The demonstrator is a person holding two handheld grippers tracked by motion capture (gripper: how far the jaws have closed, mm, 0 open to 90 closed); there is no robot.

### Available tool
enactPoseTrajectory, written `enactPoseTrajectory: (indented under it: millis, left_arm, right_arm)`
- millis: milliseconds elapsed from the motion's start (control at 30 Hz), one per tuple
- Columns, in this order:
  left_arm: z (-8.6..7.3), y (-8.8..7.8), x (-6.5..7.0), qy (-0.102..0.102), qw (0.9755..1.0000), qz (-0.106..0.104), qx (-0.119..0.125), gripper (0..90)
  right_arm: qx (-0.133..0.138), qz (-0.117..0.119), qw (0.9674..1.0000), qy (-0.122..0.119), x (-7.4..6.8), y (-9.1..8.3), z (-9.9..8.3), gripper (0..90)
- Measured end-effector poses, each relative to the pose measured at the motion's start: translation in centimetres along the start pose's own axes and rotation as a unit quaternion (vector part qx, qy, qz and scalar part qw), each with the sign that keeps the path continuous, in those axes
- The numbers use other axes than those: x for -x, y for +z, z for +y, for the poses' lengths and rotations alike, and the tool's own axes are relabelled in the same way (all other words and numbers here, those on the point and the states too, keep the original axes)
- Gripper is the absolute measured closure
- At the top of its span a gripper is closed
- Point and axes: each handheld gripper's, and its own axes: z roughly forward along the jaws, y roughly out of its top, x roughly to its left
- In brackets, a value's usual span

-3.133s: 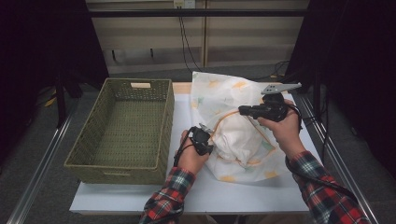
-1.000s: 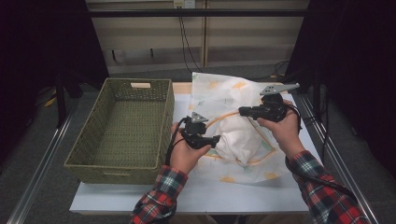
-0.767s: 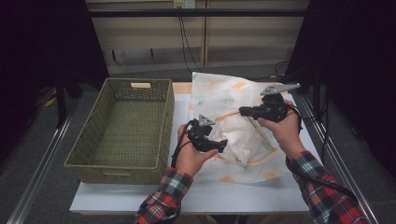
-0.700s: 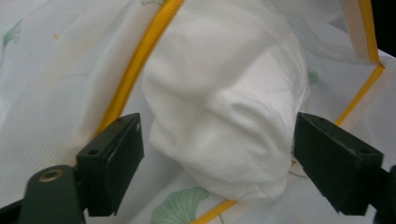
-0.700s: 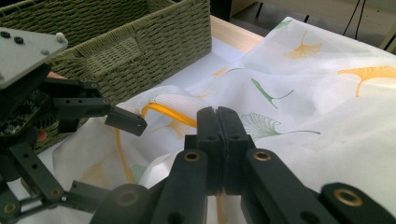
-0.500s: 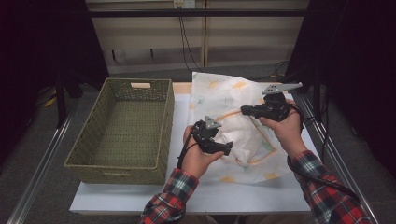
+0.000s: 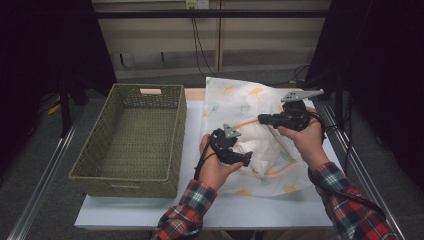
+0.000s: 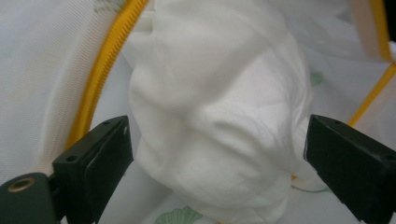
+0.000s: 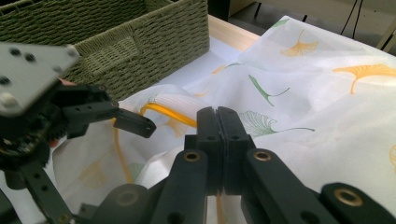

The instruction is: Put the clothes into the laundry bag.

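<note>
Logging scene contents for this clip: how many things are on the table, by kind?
Woven green basket: 1
White leaf-print cloth bag with yellow trim: 1
White bundle of cloth in the bag's opening: 1
Total: 3
</note>
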Motion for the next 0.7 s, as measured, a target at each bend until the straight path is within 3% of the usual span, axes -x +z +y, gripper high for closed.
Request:
enactPoseTrajectory:
  millis: [133, 233, 333, 467, 533, 600, 700]
  left_arm:
    - [-0.8, 1.5, 0.3, -0.003, 0.9998, 0.003, -0.018, 6.9]
    - [-1.2, 2.3, 0.4, -0.008, 0.9994, 0.004, -0.034, 13.0]
    - [-1.5, 2.9, 0.3, -0.022, 0.9987, -0.012, -0.045, 25.9]
    - [-1.8, 3.7, 0.5, -0.019, 0.9984, -0.011, -0.052, 39.3]
    - [-1.8, 4.0, 0.6, -0.020, 0.9979, -0.019, -0.058, 52.1]
    - [-1.7, 4.2, 0.8, -0.016, 0.9980, -0.013, -0.060, 64.5]
    - [-1.3, 4.3, 1.0, -0.016, 0.9978, -0.007, -0.064, 73.8]
  right_arm:
    - [0.002, 0.000, 1.0000, 0.001, 0.0, 0.0, 0.0, 89.3]
    - [0.003, 0.002, 1.0000, 0.000, 0.1, -0.1, -0.1, 89.3]
    - [0.003, 0.002, 1.0000, -0.001, 0.1, 0.0, -0.1, 89.3]
    - [0.004, 0.006, 1.0000, 0.000, 0.0, 0.0, -0.1, 89.3]
    - [0.004, 0.005, 1.0000, 0.001, 0.0, -0.1, -0.1, 89.3]
    - [0.004, 0.004, 1.0000, 0.000, 0.2, -0.2, -0.2, 89.3]
    - [0.005, 0.002, 1.0000, 0.005, 0.2, -0.4, -0.3, 89.3]
